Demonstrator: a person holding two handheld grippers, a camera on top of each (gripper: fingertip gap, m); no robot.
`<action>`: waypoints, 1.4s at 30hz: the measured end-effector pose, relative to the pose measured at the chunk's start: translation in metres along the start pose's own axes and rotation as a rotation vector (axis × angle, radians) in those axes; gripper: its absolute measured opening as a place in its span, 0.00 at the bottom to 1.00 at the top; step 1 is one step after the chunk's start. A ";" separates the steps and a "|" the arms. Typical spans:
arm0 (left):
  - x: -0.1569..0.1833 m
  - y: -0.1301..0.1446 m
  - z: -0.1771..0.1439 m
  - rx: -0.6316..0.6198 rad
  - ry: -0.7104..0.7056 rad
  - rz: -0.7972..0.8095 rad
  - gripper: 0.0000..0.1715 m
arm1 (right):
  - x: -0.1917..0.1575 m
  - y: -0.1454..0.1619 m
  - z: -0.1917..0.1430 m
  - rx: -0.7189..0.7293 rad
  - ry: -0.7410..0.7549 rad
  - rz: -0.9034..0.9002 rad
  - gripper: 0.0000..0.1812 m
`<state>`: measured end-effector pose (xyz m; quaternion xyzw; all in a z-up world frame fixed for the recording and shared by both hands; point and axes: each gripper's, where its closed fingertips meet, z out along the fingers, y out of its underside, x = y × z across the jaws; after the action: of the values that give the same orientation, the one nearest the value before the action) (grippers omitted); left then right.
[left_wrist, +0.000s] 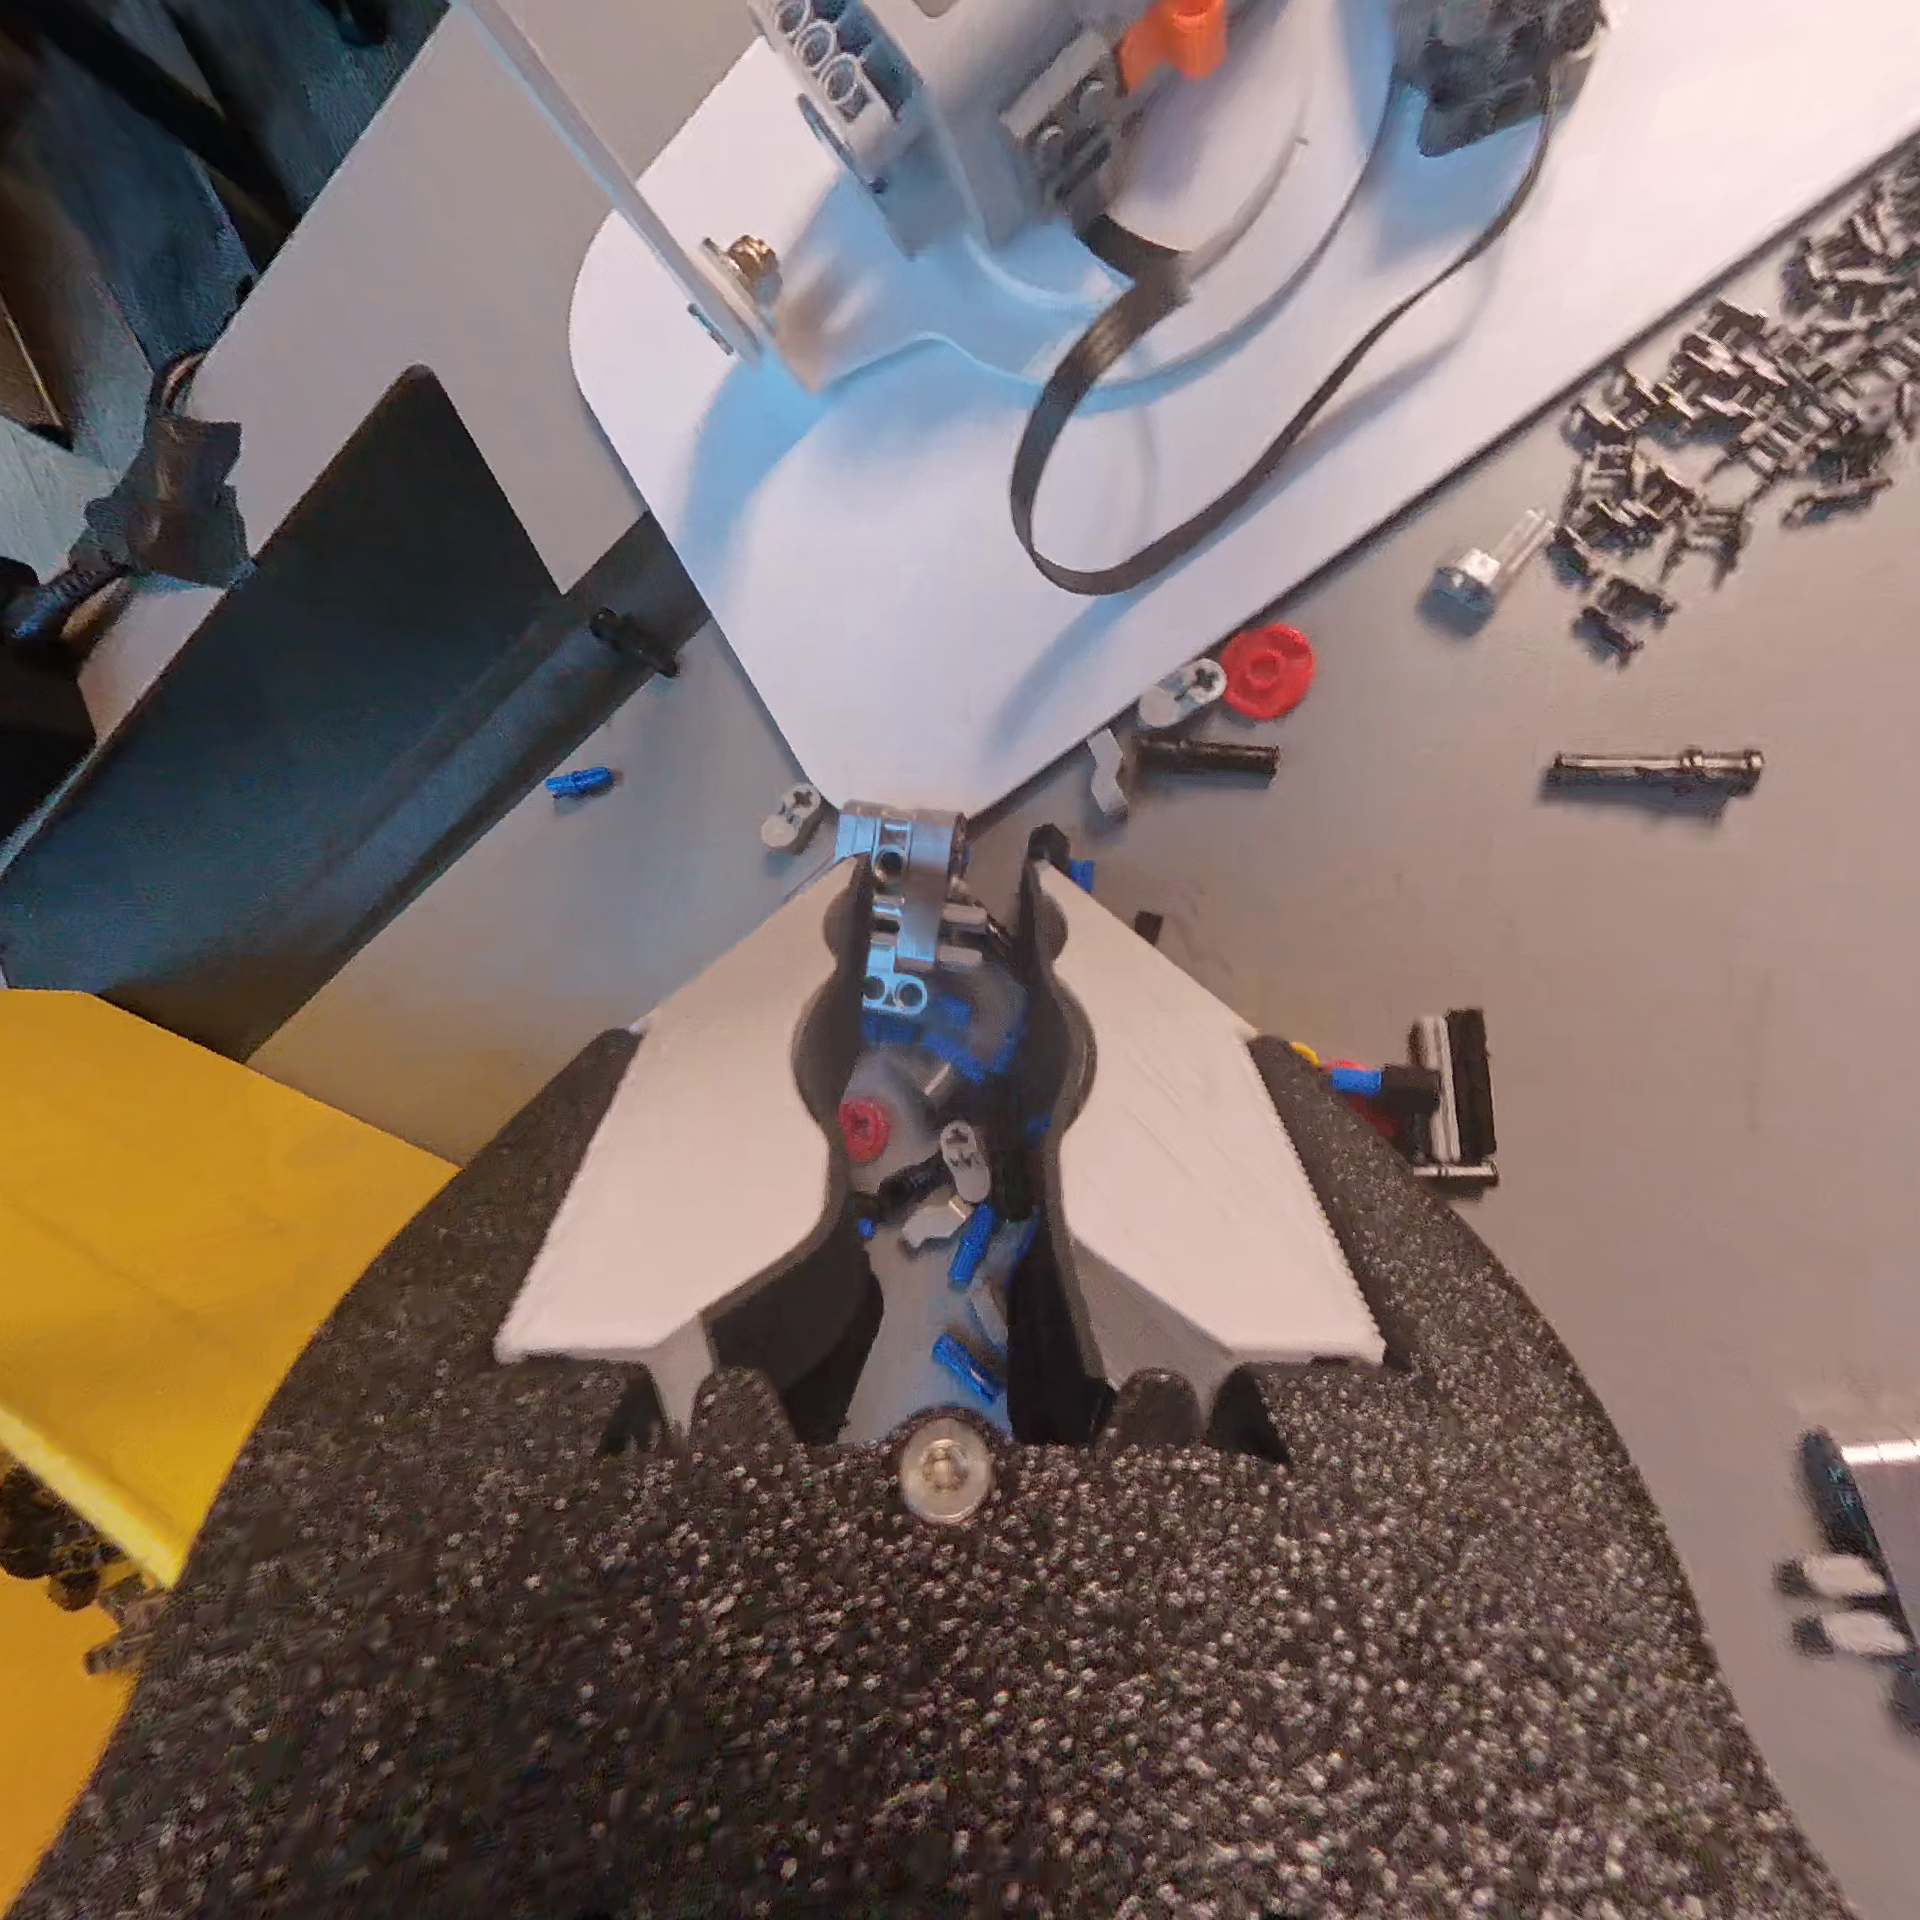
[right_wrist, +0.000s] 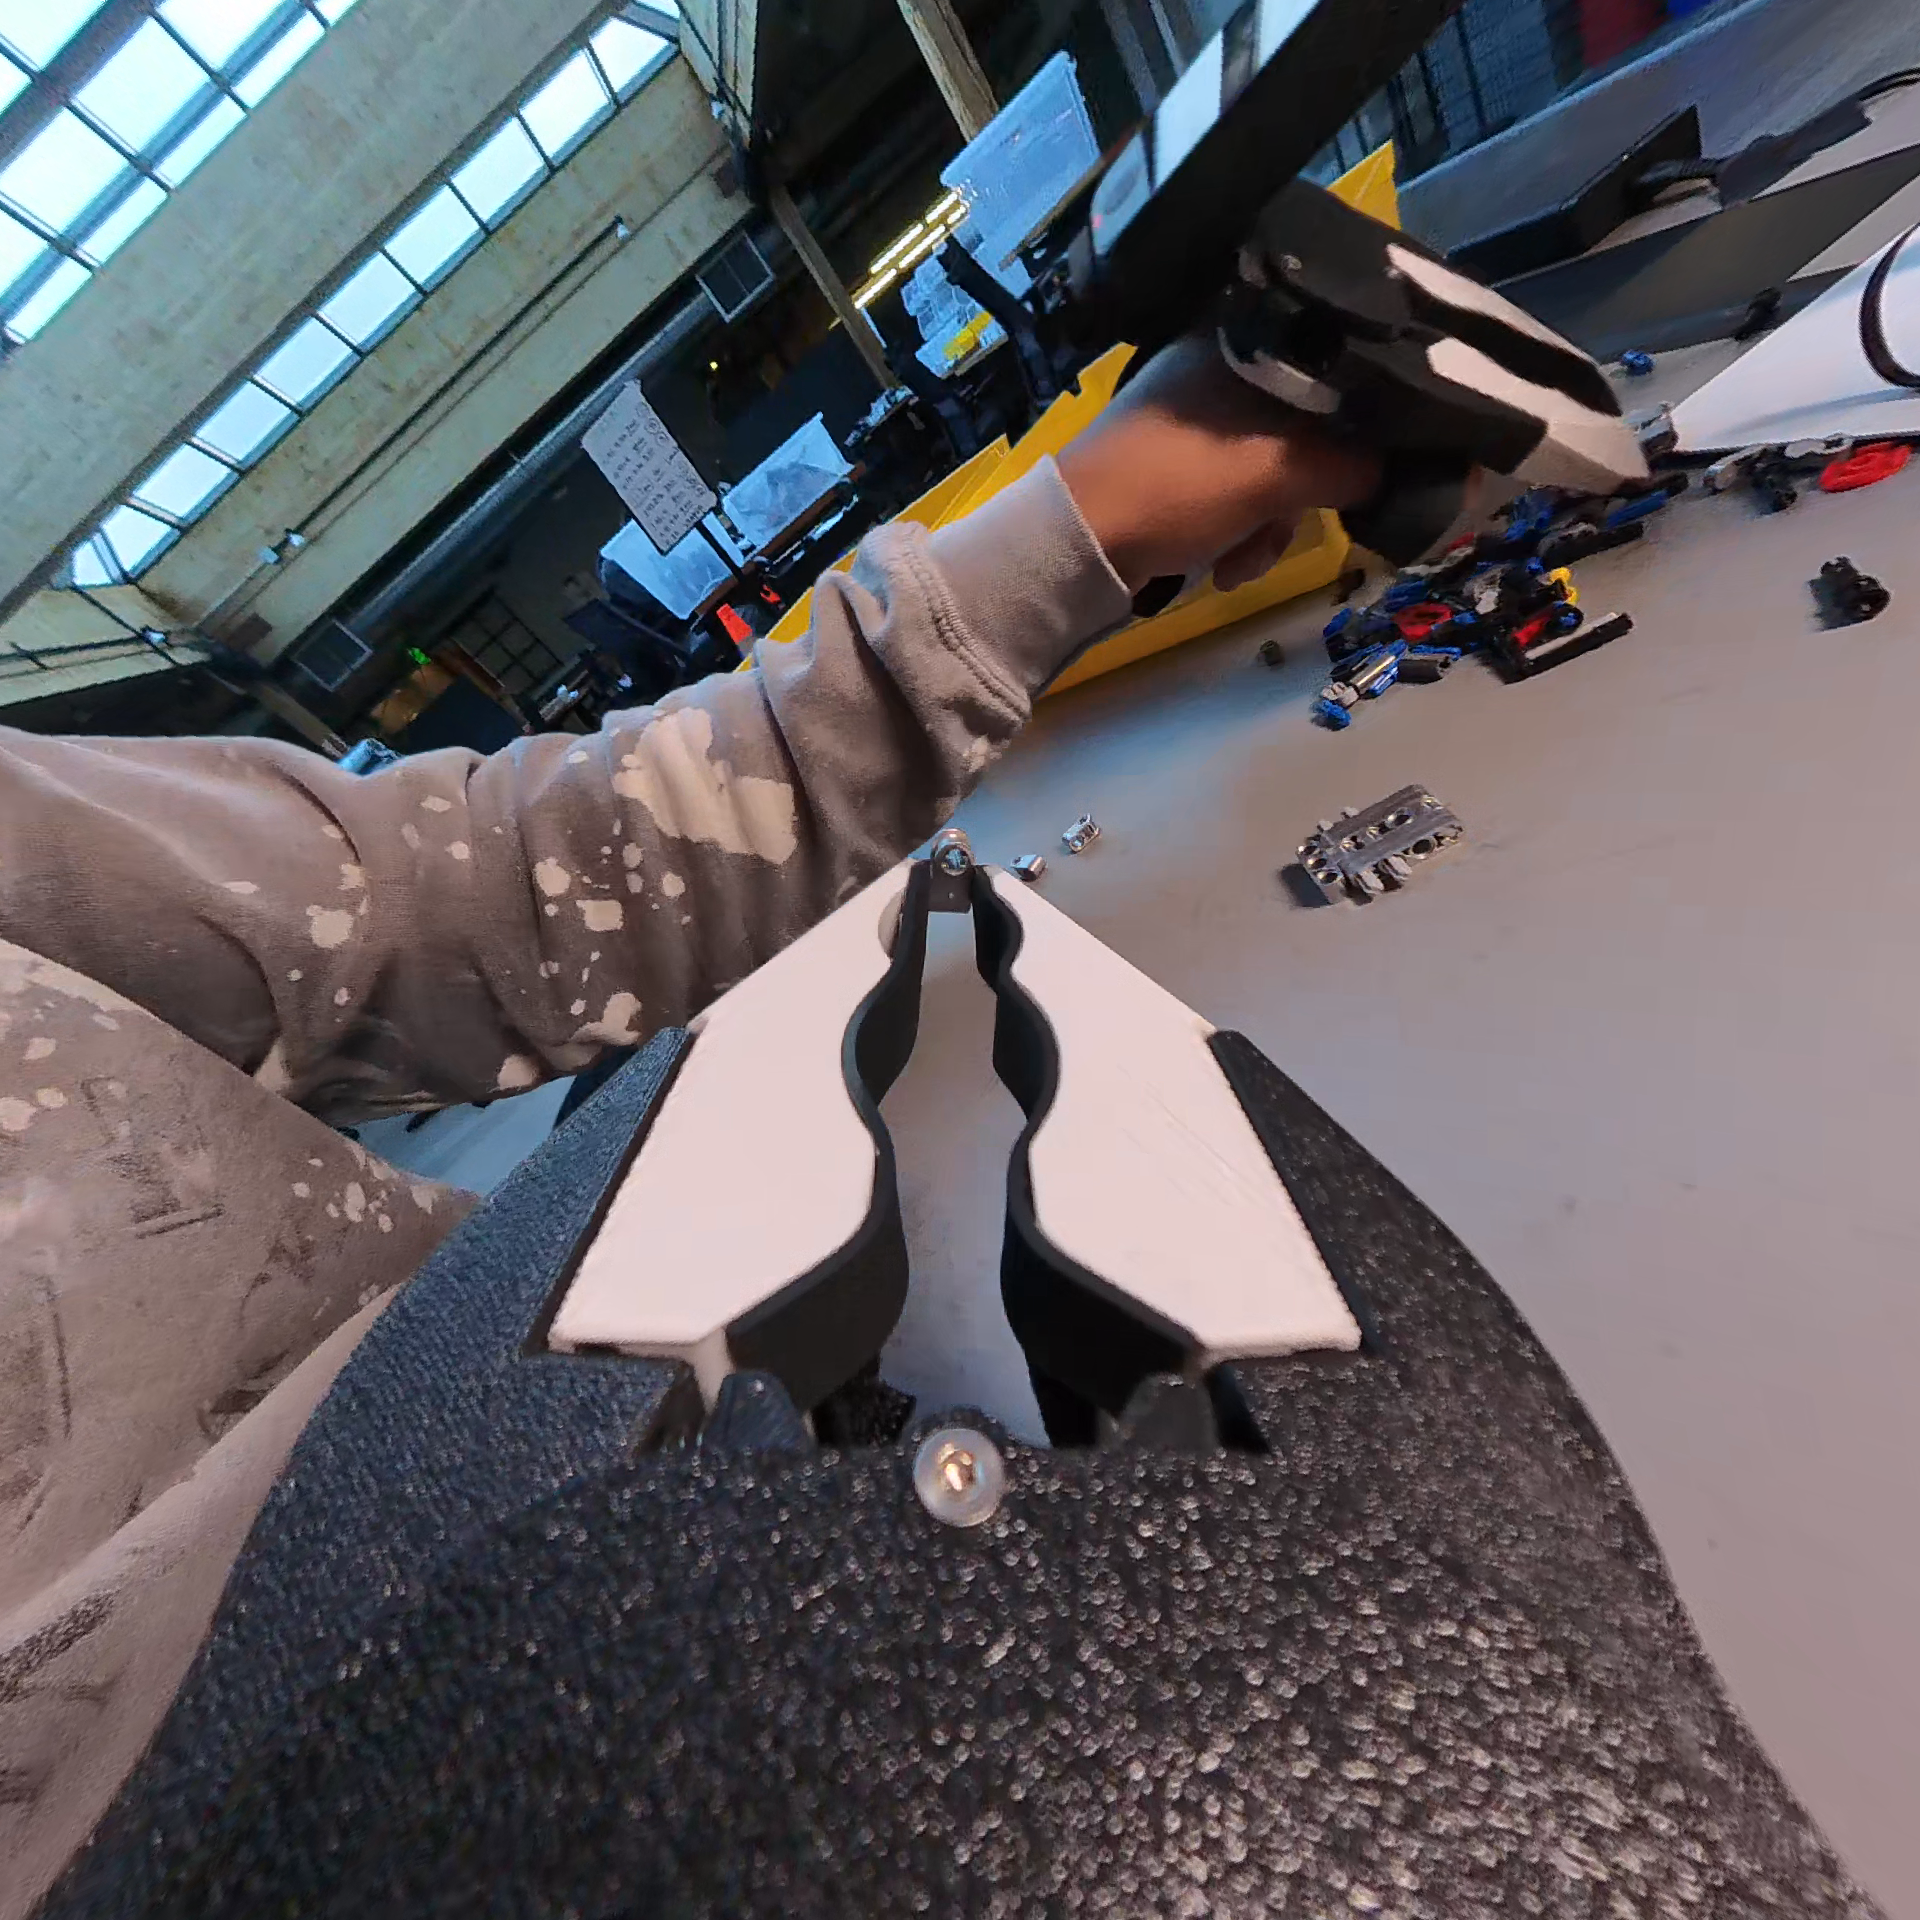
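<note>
My left gripper (left_wrist: 945, 857) hangs low over a pile of small blue, black and red building pieces (left_wrist: 951, 1153). Its jaws are closed on a light grey beam assembly with holes (left_wrist: 902, 894), which sticks out past the tips. The same gripper shows in the right wrist view (right_wrist: 1631, 447), held by a hand in a grey speckled sleeve (right_wrist: 727, 790), over that pile (right_wrist: 1475, 613). My right gripper (right_wrist: 951, 883) is above the grey table and shut on a small grey connector piece (right_wrist: 952, 858) at its tips.
A white base plate (left_wrist: 883, 582) with a grey motor block, an orange part (left_wrist: 1179, 47) and a looped black cable (left_wrist: 1081, 468) lies ahead. Black pins (left_wrist: 1766, 416), a red round piece (left_wrist: 1265, 670) and black axles (left_wrist: 1652, 769) lie right. A yellow bin (left_wrist: 156, 1247) stands left. A grey frame assembly (right_wrist: 1377, 842) lies on the table. Tip to tip, the grippers are about 30 cm apart.
</note>
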<state>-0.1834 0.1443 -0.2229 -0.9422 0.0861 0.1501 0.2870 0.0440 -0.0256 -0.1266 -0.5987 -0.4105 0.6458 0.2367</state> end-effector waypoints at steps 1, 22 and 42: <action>-0.001 -0.002 0.003 -0.007 0.012 -0.027 0.15 | -0.001 -0.001 0.000 0.004 -0.004 -0.002 0.04; -0.003 0.002 0.003 -0.165 0.134 -0.217 0.19 | -0.026 -0.017 -0.008 0.064 -0.112 0.023 0.04; 0.002 0.016 -0.007 -0.260 0.257 0.050 0.25 | -0.031 -0.013 -0.006 0.049 -0.132 0.023 0.04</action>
<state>-0.1835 0.1270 -0.2265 -0.9803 0.1255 0.0453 0.1454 0.0523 -0.0416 -0.0983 -0.5535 -0.4025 0.6963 0.2164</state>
